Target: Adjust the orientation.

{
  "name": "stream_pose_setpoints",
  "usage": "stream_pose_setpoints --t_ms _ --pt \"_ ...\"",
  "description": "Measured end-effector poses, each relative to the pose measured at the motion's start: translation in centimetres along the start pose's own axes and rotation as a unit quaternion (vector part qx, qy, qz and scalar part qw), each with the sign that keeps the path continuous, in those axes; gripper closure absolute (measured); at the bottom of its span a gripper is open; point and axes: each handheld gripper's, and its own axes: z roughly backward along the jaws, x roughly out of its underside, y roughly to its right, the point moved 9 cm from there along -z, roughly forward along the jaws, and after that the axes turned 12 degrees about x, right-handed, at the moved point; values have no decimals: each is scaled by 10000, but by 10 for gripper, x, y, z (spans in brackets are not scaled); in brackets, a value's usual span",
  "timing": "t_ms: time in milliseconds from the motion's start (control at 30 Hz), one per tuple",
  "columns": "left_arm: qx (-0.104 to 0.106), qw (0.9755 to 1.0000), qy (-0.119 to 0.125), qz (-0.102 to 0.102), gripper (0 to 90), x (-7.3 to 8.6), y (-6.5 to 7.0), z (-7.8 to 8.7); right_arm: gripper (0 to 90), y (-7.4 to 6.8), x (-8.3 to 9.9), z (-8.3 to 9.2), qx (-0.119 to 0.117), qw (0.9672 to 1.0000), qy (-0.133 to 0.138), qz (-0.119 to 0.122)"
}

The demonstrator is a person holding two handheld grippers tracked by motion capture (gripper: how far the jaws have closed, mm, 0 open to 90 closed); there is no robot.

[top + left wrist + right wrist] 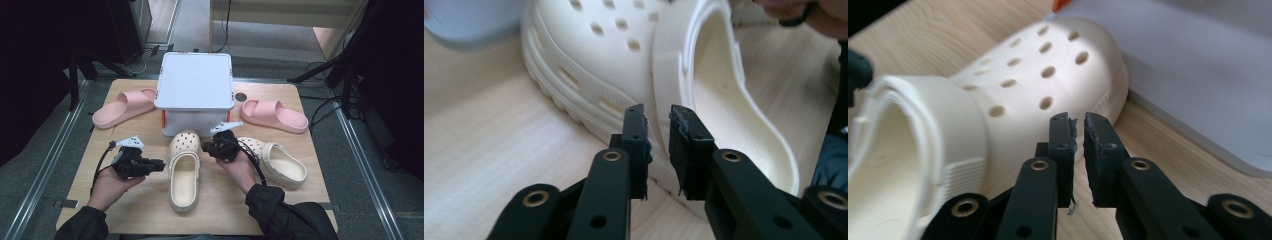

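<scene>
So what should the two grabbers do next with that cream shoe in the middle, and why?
Probably open the fingers wider and slide them over the shoe's sides. The left gripper and right gripper each point at a side of the middle cream clog, their fingers only a narrow gap apart with nothing between them. That gap looks too small to take the clog's thick wall.
</scene>
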Motion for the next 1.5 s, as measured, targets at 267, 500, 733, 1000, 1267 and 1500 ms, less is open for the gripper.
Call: stream_pose_setpoints --t_ms 267,500,733,1000,1267,1500 --pt "190 9996 -31 -194 642 -24 5 11 704 -15 -1 27 -246 9996 135 10" --pt "104 9995 64 -292 690 -55 0 18 623 -21 4 53 -302 9994 187 17" --pt "27 9992 165 -374 864 -93 -11 25 583 -35 13 70 -334 9991 187 162" --pt "-109 9993 204 -298 892 -122 -22 34 554 -44 22 70 -320 9994 58 112" --pt "-198 9989 317 -276 895 -152 -39 40 515 -50 29 67 -210 9998 6 56" --pt "-244 9988 266 -332 894 -155 -50 36 467 -56 30 57 -164 9998 3 -92"
